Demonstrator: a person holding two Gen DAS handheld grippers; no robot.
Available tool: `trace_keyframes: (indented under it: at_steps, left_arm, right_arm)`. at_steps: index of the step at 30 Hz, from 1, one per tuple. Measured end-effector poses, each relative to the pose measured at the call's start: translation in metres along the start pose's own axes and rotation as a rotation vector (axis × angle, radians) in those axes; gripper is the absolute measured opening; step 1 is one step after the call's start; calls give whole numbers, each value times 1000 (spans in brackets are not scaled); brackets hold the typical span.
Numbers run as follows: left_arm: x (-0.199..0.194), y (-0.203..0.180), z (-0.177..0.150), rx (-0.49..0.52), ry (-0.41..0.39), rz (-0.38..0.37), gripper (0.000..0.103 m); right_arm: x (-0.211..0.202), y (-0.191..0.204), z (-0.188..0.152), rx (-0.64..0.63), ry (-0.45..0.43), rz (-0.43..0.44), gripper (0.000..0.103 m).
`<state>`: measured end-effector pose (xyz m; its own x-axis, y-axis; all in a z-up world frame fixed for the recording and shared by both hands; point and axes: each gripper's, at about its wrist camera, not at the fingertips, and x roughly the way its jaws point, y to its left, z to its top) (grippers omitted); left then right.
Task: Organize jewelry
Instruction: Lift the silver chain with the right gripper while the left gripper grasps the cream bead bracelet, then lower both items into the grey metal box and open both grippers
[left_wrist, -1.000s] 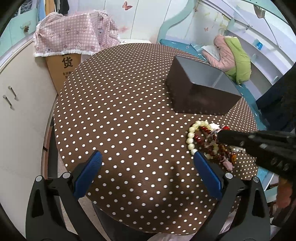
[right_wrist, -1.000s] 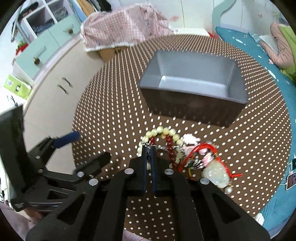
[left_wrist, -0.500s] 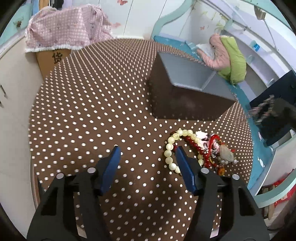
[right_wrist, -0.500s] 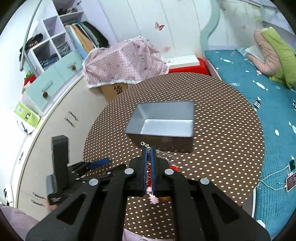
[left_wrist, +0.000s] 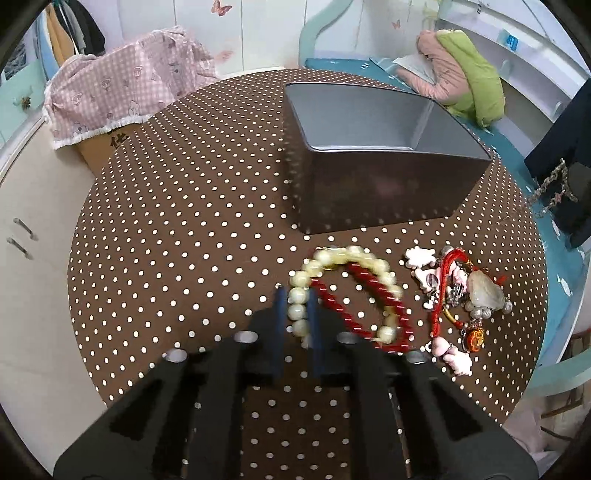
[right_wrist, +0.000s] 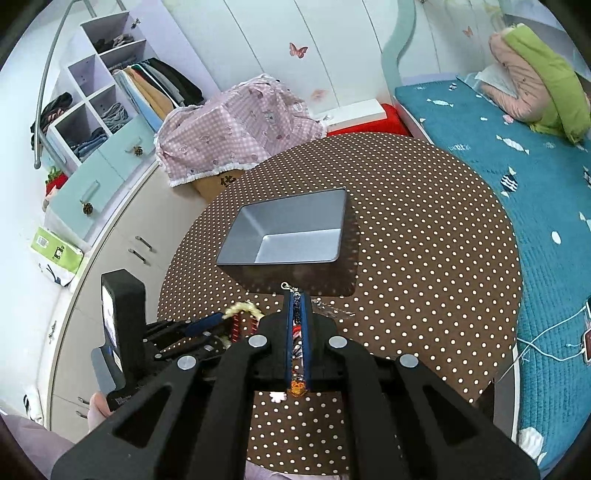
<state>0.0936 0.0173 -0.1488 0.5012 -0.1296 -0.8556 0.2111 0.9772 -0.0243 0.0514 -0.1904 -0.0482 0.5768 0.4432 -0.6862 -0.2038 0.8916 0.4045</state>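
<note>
A grey open box (left_wrist: 373, 147) stands on the brown dotted table (left_wrist: 184, 206). In front of it lie a cream bead bracelet (left_wrist: 351, 254), a red bead bracelet (left_wrist: 369, 280) and a tangle of charms with a red cord (left_wrist: 458, 295). My left gripper (left_wrist: 296, 299) is shut on the cream bracelet's left side. My right gripper (right_wrist: 296, 299) is shut on a thin silver chain (right_wrist: 291, 290) and holds it high above the table, in front of the box (right_wrist: 288, 232). The chain also shows hanging at the right of the left wrist view (left_wrist: 550, 188).
A pink checked cloth over a cardboard box (right_wrist: 236, 122) stands behind the table. White cabinets (right_wrist: 122, 251) are on the left and a teal bed (right_wrist: 517, 155) with a pink and green pillow on the right.
My left gripper moved right onto the cream bracelet and shut on it. My right gripper rose with the silver chain, away from the jewelry pile.
</note>
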Motion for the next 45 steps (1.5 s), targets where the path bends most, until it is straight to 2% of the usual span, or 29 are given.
trace_keyframes:
  at_steps: [2, 6, 10, 20, 25, 29, 37, 45]
  left_arm:
    - [-2, 6, 2, -38, 3, -40, 9]
    - [-21, 15, 8, -79, -46, -105, 9]
    - [-50, 15, 16, -75, -102, -167, 9]
    - [-97, 5, 31, -59, -210, -238, 9]
    - [-111, 3, 49, -49, -255, -241, 9]
    - [-113, 1, 63, -49, -277, -248, 9]
    - [-103, -1, 88, -63, -271, -257, 9]
    - [-69, -1, 109, -78, -213, -246, 9]
  right_arm:
    - [0, -7, -1, 12, 1, -1, 3]
    - [-2, -13, -1, 26, -4, 12, 3]
    - [-5, -12, 0, 16, -17, 24, 3]
    - [-11, -7, 10, -28, -54, 51, 3]
    - [-8, -1, 22, -53, -63, 63, 3]
    - [-3, 4, 31, -72, -66, 69, 3]
    - [10, 10, 48, -108, -67, 87, 3]
    - [38, 2, 62, -97, -18, 92, 3]
